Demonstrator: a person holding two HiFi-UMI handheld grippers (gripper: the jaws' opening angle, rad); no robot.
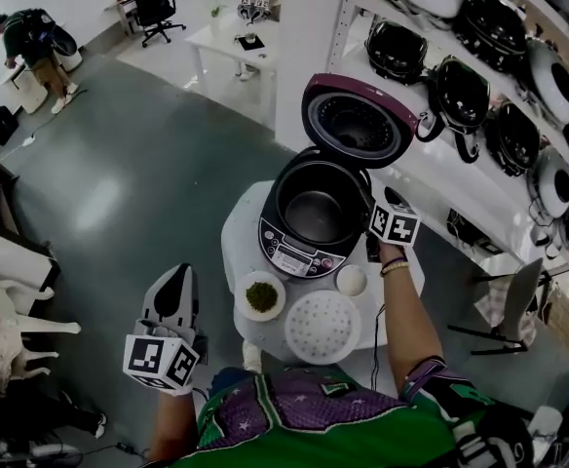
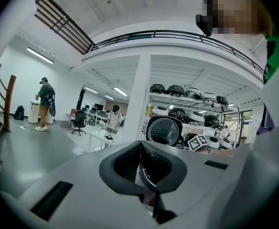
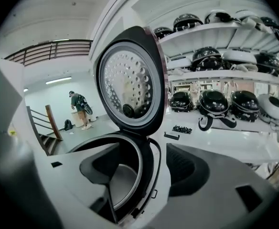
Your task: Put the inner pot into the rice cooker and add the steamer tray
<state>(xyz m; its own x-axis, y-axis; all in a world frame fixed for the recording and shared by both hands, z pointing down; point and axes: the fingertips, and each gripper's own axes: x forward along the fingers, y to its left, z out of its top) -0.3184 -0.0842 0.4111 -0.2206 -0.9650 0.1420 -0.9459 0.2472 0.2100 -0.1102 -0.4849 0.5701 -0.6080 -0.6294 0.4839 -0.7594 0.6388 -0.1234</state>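
Note:
The dark rice cooker point(image 1: 299, 252) stands on a small round white table point(image 1: 232, 247) with its lid point(image 1: 358, 120) raised. The metal inner pot point(image 1: 316, 213) sits inside it. In the right gripper view the lid point(image 3: 130, 80) rises ahead. There my right gripper point(image 3: 151, 175) is open astride the cooker's right rim, one jaw inside the inner pot point(image 3: 123, 180), the other outside, neither pad pressing. In the head view the right gripper point(image 1: 374, 232) is at that rim. The white perforated steamer tray point(image 1: 322, 327) lies at the table's near edge. My left gripper point(image 1: 178, 279) is shut and empty, off the table's left; its own view shows the left gripper point(image 2: 140, 163) facing the lid point(image 2: 164, 131).
A white bowl of green grains point(image 1: 260, 296) and a small white cup point(image 1: 351, 280) stand in front of the cooker. Shelves point(image 1: 479, 96) full of rice cookers line the right side. A chair point(image 1: 511, 305) stands to the right. A person point(image 1: 36, 52) works far off at the back left.

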